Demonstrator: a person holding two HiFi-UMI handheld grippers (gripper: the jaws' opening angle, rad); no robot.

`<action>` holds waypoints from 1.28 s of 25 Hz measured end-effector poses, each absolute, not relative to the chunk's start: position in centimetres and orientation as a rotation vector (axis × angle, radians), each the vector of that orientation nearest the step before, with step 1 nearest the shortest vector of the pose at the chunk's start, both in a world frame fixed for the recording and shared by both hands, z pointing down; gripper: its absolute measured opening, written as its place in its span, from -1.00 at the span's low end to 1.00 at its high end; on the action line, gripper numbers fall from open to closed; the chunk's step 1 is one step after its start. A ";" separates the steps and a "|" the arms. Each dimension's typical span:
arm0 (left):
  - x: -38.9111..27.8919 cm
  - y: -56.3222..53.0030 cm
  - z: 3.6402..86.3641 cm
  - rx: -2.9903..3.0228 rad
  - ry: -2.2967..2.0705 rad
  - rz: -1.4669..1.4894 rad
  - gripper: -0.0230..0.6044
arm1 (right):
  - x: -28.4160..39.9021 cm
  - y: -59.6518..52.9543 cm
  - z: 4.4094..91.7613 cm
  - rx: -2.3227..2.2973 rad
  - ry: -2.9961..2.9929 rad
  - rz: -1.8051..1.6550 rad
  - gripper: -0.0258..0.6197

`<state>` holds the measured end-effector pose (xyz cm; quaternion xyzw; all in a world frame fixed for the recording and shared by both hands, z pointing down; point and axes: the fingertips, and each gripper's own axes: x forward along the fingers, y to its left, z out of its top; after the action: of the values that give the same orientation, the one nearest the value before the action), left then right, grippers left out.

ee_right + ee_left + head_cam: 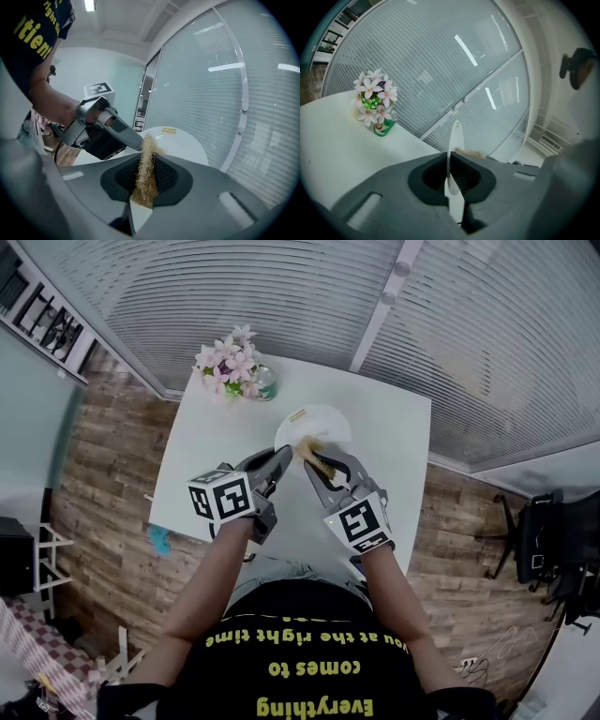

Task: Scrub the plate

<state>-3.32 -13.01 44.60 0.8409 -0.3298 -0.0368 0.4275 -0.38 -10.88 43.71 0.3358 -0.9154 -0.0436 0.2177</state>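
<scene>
A white plate (319,424) with a small yellow label is held up off the white table (216,442), clamped at its near rim by my left gripper (281,457). In the left gripper view the plate (455,140) stands edge-on between the shut jaws. My right gripper (309,457) is shut on a tan fibrous scrubber (307,448). In the right gripper view the scrubber (146,168) sticks up between the jaws and touches the plate (176,140) beside the left gripper (133,139).
A bunch of pink flowers (228,362) in a green vase (385,127) stands at the table's far left corner. Slatted glass walls run behind the table. Wood floor surrounds it, with a dark chair (544,540) at the right.
</scene>
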 end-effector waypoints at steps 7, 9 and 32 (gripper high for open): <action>-3.7 -13.1 44.5 2.098 -0.833 -0.103 -0.90 | -1.4 -10.0 43.9 0.867 -2.545 -0.118 -0.76; -3.8 -13.1 44.5 2.097 -0.837 -0.107 -0.90 | -1.8 -9.6 44.0 0.843 -2.558 -0.113 -0.76; -3.8 -13.1 44.4 2.101 -0.829 -0.104 -0.90 | 0.6 -10.9 44.3 0.891 -2.536 -0.119 -0.76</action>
<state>-3.84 -13.12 44.43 0.8406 -0.3316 -0.0417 0.4262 0.64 -10.88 44.27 0.3226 -0.9187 -0.0431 0.2235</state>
